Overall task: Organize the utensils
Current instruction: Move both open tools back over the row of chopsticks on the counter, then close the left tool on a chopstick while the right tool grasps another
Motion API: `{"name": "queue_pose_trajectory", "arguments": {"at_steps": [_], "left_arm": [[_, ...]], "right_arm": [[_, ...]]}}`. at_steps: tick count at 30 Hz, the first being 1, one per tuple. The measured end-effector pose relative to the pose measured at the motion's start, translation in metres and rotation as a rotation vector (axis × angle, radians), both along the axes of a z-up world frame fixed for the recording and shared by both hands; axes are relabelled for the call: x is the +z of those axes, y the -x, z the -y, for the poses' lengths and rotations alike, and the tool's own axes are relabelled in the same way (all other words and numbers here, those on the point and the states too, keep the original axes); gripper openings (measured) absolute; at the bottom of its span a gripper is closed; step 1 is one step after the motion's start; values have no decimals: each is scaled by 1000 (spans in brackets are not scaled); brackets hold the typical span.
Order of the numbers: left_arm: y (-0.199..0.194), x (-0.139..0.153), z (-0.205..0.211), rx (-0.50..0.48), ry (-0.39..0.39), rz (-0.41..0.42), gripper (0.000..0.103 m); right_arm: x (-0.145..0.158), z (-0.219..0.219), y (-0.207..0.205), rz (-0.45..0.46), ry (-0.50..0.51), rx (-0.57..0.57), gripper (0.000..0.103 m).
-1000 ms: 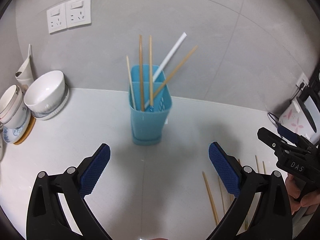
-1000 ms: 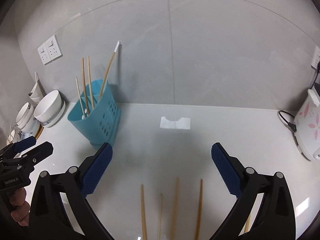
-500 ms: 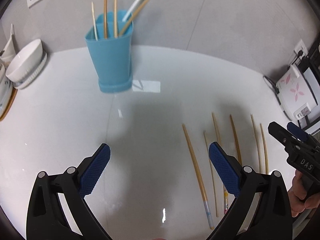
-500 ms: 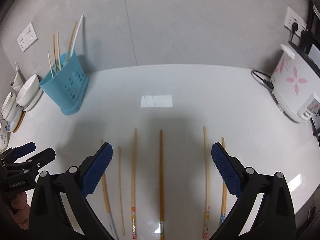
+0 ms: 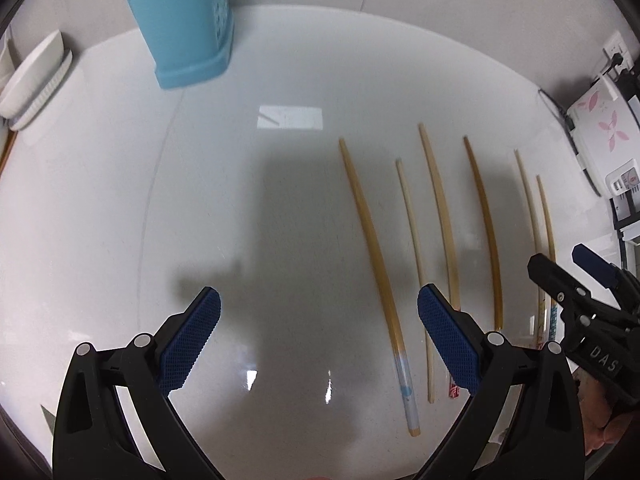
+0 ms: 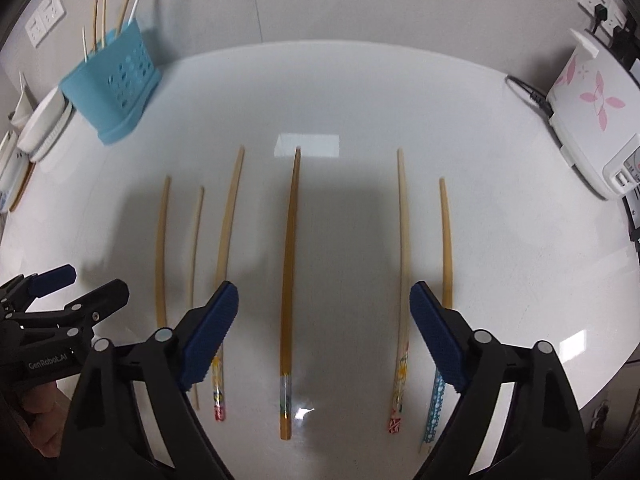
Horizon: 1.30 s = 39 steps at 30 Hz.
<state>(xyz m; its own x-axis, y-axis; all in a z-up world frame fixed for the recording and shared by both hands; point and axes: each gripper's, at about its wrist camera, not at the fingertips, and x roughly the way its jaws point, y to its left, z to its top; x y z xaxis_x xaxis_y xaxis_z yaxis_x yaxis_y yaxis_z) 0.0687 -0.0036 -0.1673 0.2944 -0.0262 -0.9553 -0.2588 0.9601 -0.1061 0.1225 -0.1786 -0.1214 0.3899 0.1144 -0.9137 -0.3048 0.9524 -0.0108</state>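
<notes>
Several wooden chopsticks lie side by side on the white counter [image 6: 500, 240]. In the right wrist view my right gripper [image 6: 324, 336] is open and empty, straddling a dark chopstick [image 6: 289, 280]. In the left wrist view my left gripper [image 5: 320, 340] is open and empty, left of the row; the leftmost chopstick [image 5: 376, 264] lies between its fingers, near the right one. A blue utensil holder [image 6: 114, 88] with several chopsticks standing in it sits at the back left; it also shows in the left wrist view [image 5: 184, 28]. Each gripper shows in the other's view, the left [image 6: 64, 292] and the right [image 5: 576, 276].
White bowls [image 5: 36, 80] are stacked at the far left by the holder. A white appliance with pink flowers [image 6: 592, 108] and its cable stands at the right, near wall sockets. The counter's front edge runs close under the grippers.
Both grippers have tilted down and pulled back from the blue holder. The row of chopsticks now fills both views. Both grippers have stayed open.
</notes>
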Motion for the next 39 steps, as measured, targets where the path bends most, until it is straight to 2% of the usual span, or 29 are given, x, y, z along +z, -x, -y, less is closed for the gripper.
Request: {"name": "queue_pose_trajectory", "arguments": {"at_steps": [5, 11, 22, 24, 27, 29, 30, 32, 34, 39], "left_arm": [[4, -15, 9, -11, 4, -52, 97], [4, -26, 19, -24, -47, -100, 96], [1, -32, 16, -12, -84, -164, 86], [-2, -31, 17, -14, -82, -174, 80], [-3, -26, 16, -21, -81, -185, 62], [-3, -24, 17, -24, -80, -189, 44], [-3, -24, 18, -26, -80, -188, 39], [-2, -21, 22, -33, -85, -188, 19], [-1, -22, 21, -39, -90, -192, 9], [2, -20, 18, -44, -67, -190, 7]], "right_arm": [[-19, -1, 7, -63, 27, 21, 68], [-27, -7, 10, -106, 37, 28, 66], [-38, -19, 5, -159, 67, 38, 47], [-39, -20, 3, -175, 71, 36, 44], [-40, -22, 2, -187, 76, 32, 44], [-41, -24, 1, -195, 82, 32, 42], [-42, -25, 1, -199, 84, 33, 42], [-43, -27, 0, -209, 89, 33, 38], [-44, -29, -3, -215, 93, 34, 36], [-46, -39, -2, -223, 96, 33, 34]]}}
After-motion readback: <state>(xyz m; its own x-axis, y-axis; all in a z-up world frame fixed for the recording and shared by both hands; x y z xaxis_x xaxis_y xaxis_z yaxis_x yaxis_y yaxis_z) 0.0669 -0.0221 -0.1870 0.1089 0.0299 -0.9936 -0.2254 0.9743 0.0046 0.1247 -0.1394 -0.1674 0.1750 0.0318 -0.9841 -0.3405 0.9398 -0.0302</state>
